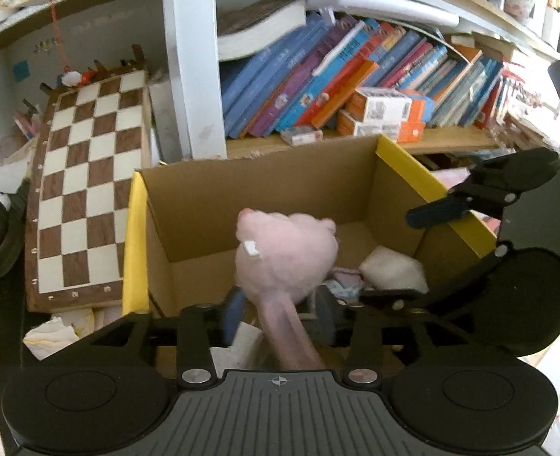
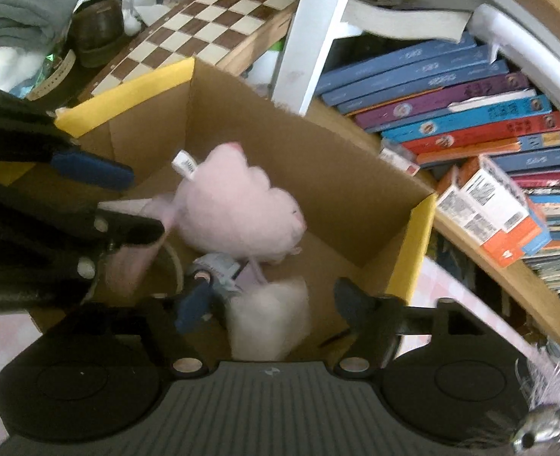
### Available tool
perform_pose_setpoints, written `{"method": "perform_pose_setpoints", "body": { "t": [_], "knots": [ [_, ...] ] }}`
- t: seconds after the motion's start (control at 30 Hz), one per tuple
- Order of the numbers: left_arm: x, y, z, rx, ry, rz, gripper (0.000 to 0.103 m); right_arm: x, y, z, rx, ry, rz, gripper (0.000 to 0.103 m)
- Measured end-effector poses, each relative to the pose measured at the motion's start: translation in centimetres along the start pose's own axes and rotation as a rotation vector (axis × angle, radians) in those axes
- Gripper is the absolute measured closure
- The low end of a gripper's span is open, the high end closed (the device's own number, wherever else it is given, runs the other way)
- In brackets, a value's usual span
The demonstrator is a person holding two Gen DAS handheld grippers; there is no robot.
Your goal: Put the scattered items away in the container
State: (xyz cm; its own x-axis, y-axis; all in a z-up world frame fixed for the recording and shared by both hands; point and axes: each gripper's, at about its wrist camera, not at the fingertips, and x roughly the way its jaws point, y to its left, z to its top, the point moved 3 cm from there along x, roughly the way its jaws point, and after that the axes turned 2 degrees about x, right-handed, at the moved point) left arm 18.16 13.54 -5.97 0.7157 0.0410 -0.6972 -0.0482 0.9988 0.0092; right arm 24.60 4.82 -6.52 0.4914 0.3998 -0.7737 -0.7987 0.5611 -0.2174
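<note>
A cardboard box (image 1: 257, 197) with yellow flaps stands open below both grippers. A pink plush toy (image 1: 287, 254) hangs over the box's inside, and its long thin limb runs down between the fingers of my left gripper (image 1: 280, 315). Those jaws are apart and the pads do not press on the limb. In the right wrist view a white fluffy item (image 2: 268, 319), blurred, sits between the spread fingers of my right gripper (image 2: 274, 306), clear of both pads. The pink plush toy (image 2: 238, 209) and the left gripper (image 2: 146, 203) show there too, over the box (image 2: 318, 174).
A small grey-blue figure (image 2: 219, 269) lies on the box floor. A chessboard (image 1: 86, 190) leans to the box's left. Behind it a wooden shelf (image 1: 451, 140) holds slanted books and orange cartons (image 1: 382, 114). A white post (image 1: 196, 60) rises behind the box.
</note>
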Motion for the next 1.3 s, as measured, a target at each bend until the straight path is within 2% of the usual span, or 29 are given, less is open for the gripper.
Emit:
{"method": "perform_pose_setpoints", "body": {
  "t": [0.07,0.47,0.63,0.87,1.1,1.3],
  "knots": [
    [-0.4,0.2,0.2,-0.014,-0.014,0.014,0.031,-0.4,-0.1,0.0,-0.006,-0.009,-0.010,0.023],
    [-3.9,0.1,0.4,-0.040,-0.111,0.078,0.012,-3.9,-0.5,-0.3,0.055,-0.098,-0.049,0.012],
    [-6.1,-0.3,0.2,-0.045,-0.156,0.093,0.008,-6.0,-0.5,-0.8,0.097,-0.145,-0.071,0.010],
    [-9.3,-1.4,-0.8,-0.041,-0.203,0.084,0.006,-9.8,-1.2,-2.7,0.219,-0.215,-0.079,0.009],
    [-11.2,-2.9,-2.3,-0.039,-0.212,0.074,0.005,-12.2,-0.9,-5.2,0.278,-0.240,-0.096,0.006],
    [-11.7,-4.2,-4.0,-0.018,-0.184,0.063,0.003,-13.3,-0.4,-7.4,0.309,-0.237,-0.103,0.005]
  ]
}}
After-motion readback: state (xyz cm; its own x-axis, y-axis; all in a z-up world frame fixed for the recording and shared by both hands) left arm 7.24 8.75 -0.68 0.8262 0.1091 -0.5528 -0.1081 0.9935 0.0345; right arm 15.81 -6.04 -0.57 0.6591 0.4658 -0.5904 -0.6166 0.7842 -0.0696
